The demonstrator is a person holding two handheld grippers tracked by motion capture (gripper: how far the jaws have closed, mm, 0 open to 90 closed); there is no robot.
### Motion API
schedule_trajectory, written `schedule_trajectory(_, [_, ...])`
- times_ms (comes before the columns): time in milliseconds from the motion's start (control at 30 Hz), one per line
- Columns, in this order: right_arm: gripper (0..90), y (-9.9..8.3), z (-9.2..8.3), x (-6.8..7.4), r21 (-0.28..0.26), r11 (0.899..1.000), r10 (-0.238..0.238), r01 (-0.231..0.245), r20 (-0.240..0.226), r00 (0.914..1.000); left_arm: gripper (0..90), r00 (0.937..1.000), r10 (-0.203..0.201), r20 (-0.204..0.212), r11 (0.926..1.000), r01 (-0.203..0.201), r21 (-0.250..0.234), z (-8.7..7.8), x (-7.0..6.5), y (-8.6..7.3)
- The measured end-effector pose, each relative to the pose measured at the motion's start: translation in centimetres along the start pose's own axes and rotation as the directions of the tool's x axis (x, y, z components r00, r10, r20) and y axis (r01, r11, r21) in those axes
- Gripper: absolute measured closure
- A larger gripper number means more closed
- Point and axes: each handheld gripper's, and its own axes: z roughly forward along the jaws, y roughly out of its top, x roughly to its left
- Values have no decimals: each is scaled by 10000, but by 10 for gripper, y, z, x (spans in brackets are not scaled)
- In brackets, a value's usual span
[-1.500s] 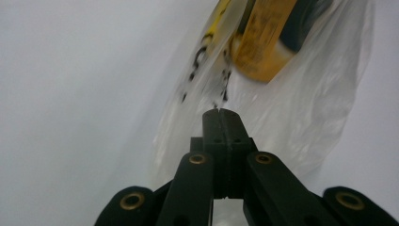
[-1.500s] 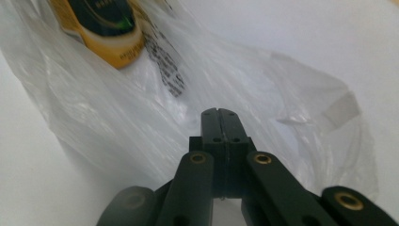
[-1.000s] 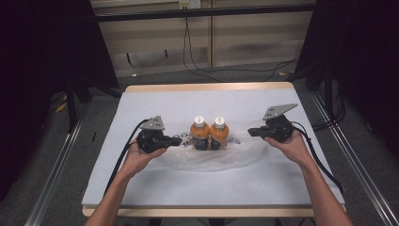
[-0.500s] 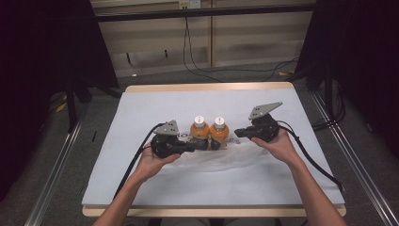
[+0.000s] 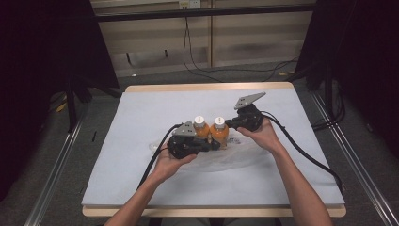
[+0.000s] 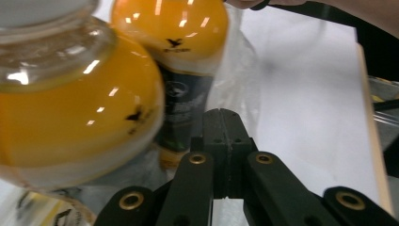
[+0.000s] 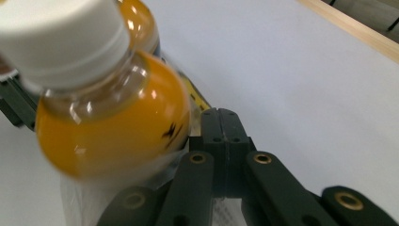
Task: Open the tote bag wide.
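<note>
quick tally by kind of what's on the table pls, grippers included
Bottles, orange drink, white caps: 2
Clear plastic bag under them: 1
Grippers, both shut: 2, left gripper, right gripper
Total: 5

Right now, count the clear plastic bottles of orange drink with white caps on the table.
2. They stand side by side mid-table: the left-hand bottle beside the left gripper, the right-hand bottle beside the right gripper. None looks hidden.
</note>
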Motion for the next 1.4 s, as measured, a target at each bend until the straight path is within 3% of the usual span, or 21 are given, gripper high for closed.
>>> schedule_trajectory(100, [900, 4, 7, -4, 292, 9996, -45, 48, -88, 10000, 900, 9995, 161, -269, 9992, -151, 362, 6, -2, -2])
schedule_trajectory(267, [900, 1, 23, -8, 585, 9983, 103, -80, -385, 9992, 900, 9994, 89, -332, 9990, -74, 443, 11, 1, -5])
schedule_trajectory(467, [900, -9, 37, -11, 937, 9950, 371, -344, -275, 9989, 900, 9988, -24, -483, 9999, 31, 148, 10, 3, -7])
schedule_trajectory(633, [900, -14, 40, -12, 983, 9939, 536, -497, -374, 9979, 900, 9982, 167, -575, 9984, -135, 555, 21, 0, -13])
schedule_trajectory(733, [900, -17, 42, -10, 1133, 9920, 599, -553, -377, 9975, 900, 9988, 201, -448, 9987, -180, 467, 25, -3, -17])
schedule_trajectory(800, [900, -20, 44, -9, 1226, 9910, 598, -546, -392, 9974, 900, 9977, 298, -606, 9977, -260, 629, 26, -3, -19])
schedule_trajectory(833, [900, -21, 45, -9, 1296, 9899, 640, -578, -440, 9970, 900, 9984, 132, -545, 9985, -102, 540, 27, -3, -20])
schedule_trajectory(1067, [900, -27, 51, -10, 1494, 9856, 888, -796, -556, 9945, 900, 9965, 226, -804, 9971, -166, 749, 29, -3, -25])
schedule_trajectory(1233, [900, -33, 58, -11, 1742, 9813, 928, -822, -537, 9942, 900, 9980, 87, -629, 9979, -46, 653, 31, -3, -29])
schedule_trajectory(1400, [900, -37, 63, -12, 1797, 9792, 1059, -944, -555, 9928, 900, 9973, 31, -727, 9968, 27, 799, 33, -1, -32])
